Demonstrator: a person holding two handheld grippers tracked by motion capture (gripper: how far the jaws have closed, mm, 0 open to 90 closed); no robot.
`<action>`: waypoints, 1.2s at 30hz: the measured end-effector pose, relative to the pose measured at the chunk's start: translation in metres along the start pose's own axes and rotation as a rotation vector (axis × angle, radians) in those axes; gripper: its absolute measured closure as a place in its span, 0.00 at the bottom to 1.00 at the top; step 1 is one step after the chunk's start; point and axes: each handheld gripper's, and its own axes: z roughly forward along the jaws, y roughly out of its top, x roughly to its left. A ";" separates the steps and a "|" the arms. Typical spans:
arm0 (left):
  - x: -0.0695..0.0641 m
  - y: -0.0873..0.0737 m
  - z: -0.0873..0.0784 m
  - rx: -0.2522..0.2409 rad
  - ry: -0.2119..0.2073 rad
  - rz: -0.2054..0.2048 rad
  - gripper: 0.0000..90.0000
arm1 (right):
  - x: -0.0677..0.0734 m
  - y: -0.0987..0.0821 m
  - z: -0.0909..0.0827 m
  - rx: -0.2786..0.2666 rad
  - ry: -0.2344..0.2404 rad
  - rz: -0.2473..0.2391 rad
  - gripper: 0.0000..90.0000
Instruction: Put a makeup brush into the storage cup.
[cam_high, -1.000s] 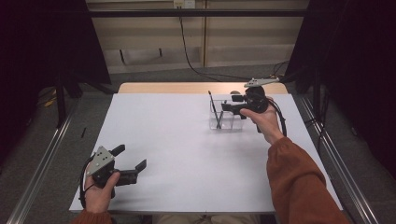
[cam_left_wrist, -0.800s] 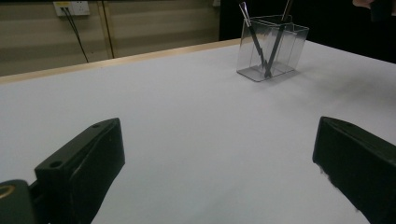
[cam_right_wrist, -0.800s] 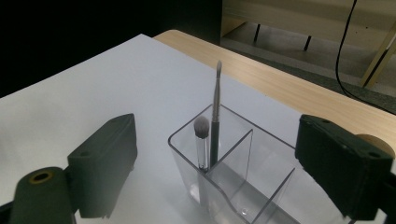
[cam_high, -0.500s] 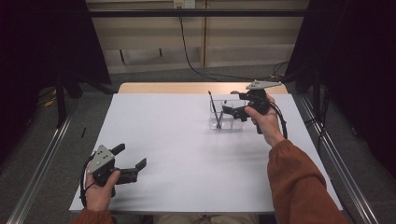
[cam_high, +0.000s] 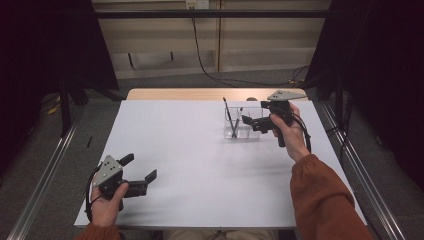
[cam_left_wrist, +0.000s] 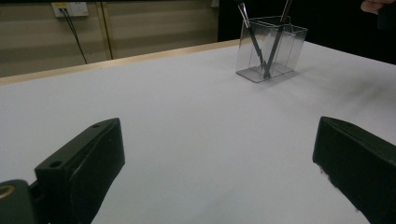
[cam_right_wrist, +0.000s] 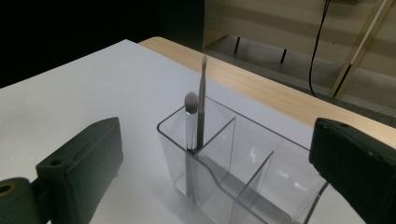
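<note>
Right gripper level over clear organizer (jaws wide)

No text, label, brand or number can be read anywhere. No sign is seen either.

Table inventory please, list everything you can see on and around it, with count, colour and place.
organizer: one, clear plastic with compartments, far right part of the table.
brushes: two, dark handles, pale tips, standing tilted in the organizer's end compartment.
table: one, white top with a wooden strip along the far edge.
wall cable: one, black, hanging from a socket behind the table.
left gripper: one, black with a grey plate, near left corner, fingers open, nothing between them.
right gripper: one, black with a grey plate, at the organizer, fingers just opened, holding nothing.
sleeve: one, rust orange, right forearm.
</note>
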 end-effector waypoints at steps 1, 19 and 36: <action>0.000 0.000 0.000 0.000 0.001 -0.001 0.03 | 0.000 -0.001 -0.002 -0.007 0.003 0.001 0.02; 0.001 0.000 0.000 -0.033 0.001 -0.033 0.03 | -0.003 -0.025 -0.036 -0.075 -0.030 0.042 0.02; 0.000 0.000 0.000 -0.029 -0.010 -0.017 0.02 | 0.002 -0.050 -0.074 -0.140 -0.060 0.068 0.02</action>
